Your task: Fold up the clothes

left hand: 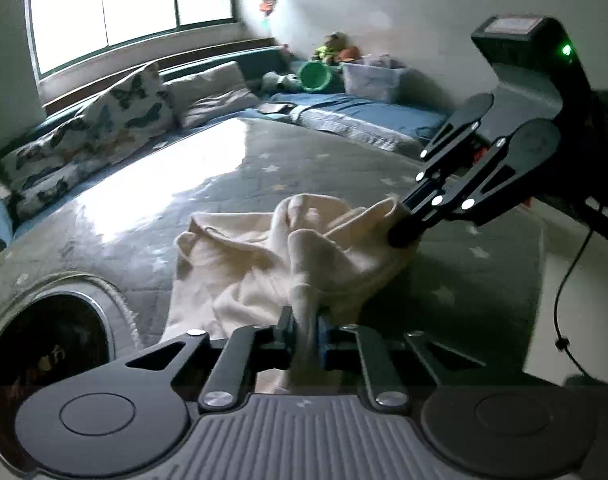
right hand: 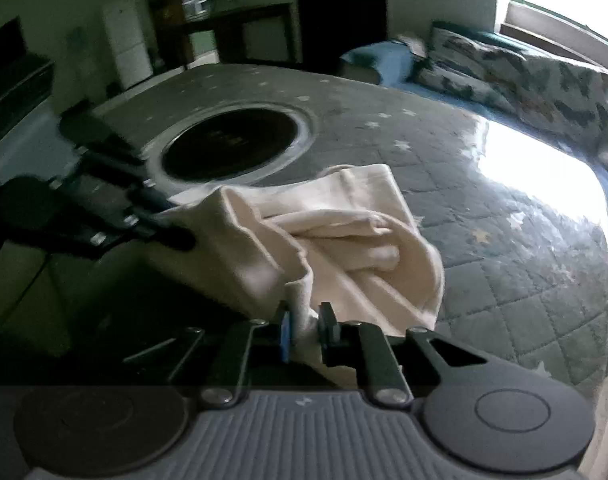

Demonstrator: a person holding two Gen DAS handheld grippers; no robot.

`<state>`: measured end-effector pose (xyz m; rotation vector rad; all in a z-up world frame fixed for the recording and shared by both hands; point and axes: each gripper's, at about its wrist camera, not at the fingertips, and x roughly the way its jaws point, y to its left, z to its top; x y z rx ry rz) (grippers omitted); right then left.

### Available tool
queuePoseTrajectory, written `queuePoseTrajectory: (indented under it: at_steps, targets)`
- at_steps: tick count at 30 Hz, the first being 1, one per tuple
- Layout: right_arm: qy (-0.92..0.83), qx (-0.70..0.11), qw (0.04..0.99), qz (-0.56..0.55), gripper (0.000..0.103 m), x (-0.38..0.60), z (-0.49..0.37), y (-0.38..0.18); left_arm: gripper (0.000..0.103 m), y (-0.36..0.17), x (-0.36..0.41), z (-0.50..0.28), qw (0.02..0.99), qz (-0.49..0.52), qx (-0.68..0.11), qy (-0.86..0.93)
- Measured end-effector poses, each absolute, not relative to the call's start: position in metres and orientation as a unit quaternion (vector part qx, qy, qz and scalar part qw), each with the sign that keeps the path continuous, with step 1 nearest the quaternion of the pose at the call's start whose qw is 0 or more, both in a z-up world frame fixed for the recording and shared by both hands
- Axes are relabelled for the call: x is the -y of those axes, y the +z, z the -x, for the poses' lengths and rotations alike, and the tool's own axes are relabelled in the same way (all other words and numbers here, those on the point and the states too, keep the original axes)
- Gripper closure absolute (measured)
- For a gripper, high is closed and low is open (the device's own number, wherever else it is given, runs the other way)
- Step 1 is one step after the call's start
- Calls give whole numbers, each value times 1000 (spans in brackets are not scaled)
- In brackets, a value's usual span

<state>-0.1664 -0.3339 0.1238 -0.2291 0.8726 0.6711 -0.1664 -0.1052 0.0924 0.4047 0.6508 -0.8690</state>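
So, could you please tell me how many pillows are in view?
2 by the window: a butterfly pillow and a plain pillow to its right. More may be hidden outside the frame.

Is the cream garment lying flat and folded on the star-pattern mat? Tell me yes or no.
No: the cream garment is bunched and crumpled, pinched by the left gripper and the right gripper above the star-pattern mat.
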Motion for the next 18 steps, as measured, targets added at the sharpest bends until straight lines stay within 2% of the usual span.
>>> queuePoseTrajectory:
  at_steps: [5,11,14,18]
  targets:
    - [349,-426,824,137,90,328,212,135,91,97,98,201,822,-220,-278,-445]
    - [406,-476,764,156,90,314,247,117,91,79,96,224,778,-239,-311,-491]
    - [423,-499,744,131,84,313,249,111,90,76,93,222,777,-235,-325,-486]
    - [423,-482,763,87,81,329,241,130,89,92,83,206,802,-189,-321,-468]
